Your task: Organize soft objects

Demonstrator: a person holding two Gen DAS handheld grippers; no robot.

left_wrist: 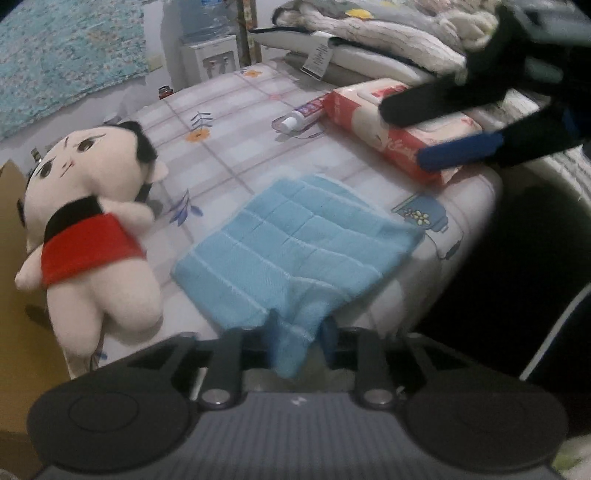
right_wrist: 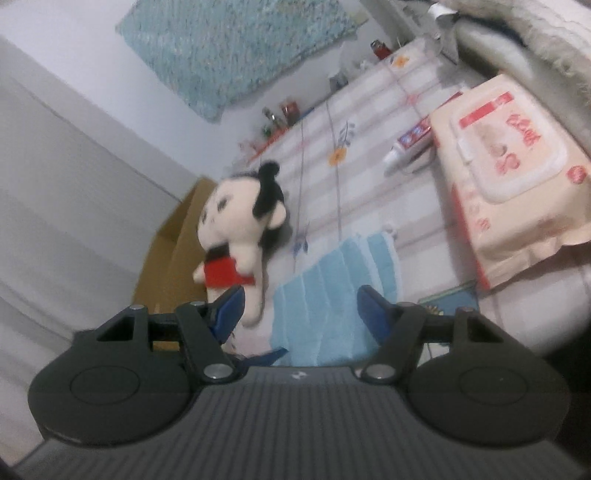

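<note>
A light blue towel (left_wrist: 295, 247) lies folded on the patterned bed sheet (left_wrist: 236, 122). My left gripper (left_wrist: 301, 332) is shut on the towel's near corner, which bunches between the blue pads. A plush doll (left_wrist: 88, 225) with black hair and a red top lies left of the towel. My right gripper (left_wrist: 402, 134) shows in the left wrist view, open, over a wet wipes pack (left_wrist: 399, 122). In the right wrist view my right gripper (right_wrist: 301, 312) is open above the towel (right_wrist: 332, 291), with the doll (right_wrist: 240, 236) to its left and the wipes pack (right_wrist: 509, 173) to the right.
A toothpaste tube (left_wrist: 303, 112) lies beside the wipes pack. Stacked bedding (left_wrist: 376, 33) sits at the far right. A cardboard box (right_wrist: 173, 254) stands left of the bed by the doll. A water dispenser (left_wrist: 210, 48) stands at the back. The bed's edge drops off at the right.
</note>
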